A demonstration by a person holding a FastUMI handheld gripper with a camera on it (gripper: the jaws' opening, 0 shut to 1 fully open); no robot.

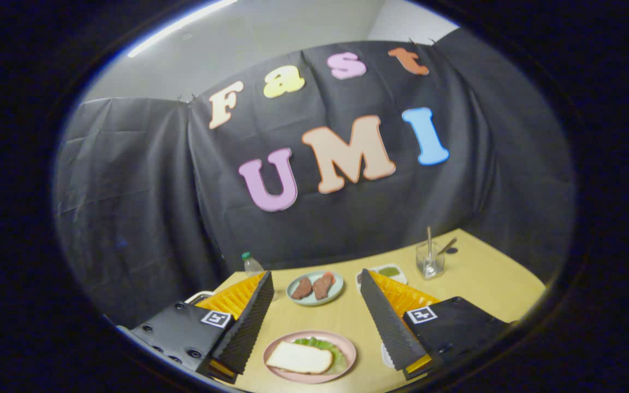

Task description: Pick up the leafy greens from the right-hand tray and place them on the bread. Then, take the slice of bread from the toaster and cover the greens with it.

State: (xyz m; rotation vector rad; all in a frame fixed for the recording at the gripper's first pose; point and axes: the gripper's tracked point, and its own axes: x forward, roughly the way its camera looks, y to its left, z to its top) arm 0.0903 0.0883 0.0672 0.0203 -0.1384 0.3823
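Note:
A pink plate (pixel 347 349) lies on the wooden table between my two fingers, close in. On it a slice of bread (pixel 299 358) rests on top of leafy greens (pixel 322 344), whose green edge shows behind and to the right of the slice. My gripper (pixel 317 281) hangs above the table, open, with nothing between its fingers. Just beyond the right finger a white tray (pixel 388 271) holds something green, partly hidden by that finger.
A pale blue plate (pixel 314 288) with two brown pieces of meat sits beyond the pink plate. A clear glass (pixel 430 261) with utensils stands at the back right. A small bottle (pixel 251 264) with a green cap stands behind the left finger.

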